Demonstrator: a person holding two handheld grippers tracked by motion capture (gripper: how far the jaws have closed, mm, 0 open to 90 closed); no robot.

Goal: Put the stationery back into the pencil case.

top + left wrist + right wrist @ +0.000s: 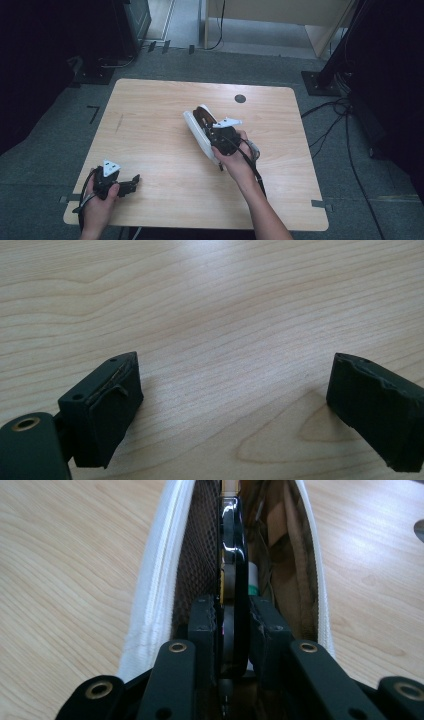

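Observation:
A white zip pouch (193, 128) with a brown lining lies open near the middle of the wooden table (150, 105). My right gripper (209, 128) reaches into its mouth. In the right gripper view the pouch (159, 565) gapes around the jaws, and my right gripper (234, 617) is shut on a slim, glossy black item (234, 545) that stands edge-on inside. My left gripper (133, 183) rests low at the table's front left corner, well apart from the pouch. Its jaws stand wide in the left gripper view, where my left gripper (235, 390) is open over bare wood.
A small dark round mark (240, 98) sits near the table's far right edge. Cables (330, 125) trail over the grey floor to the right, beside a black stand base (320, 82). Dark equipment (135, 20) stands behind the table at the left.

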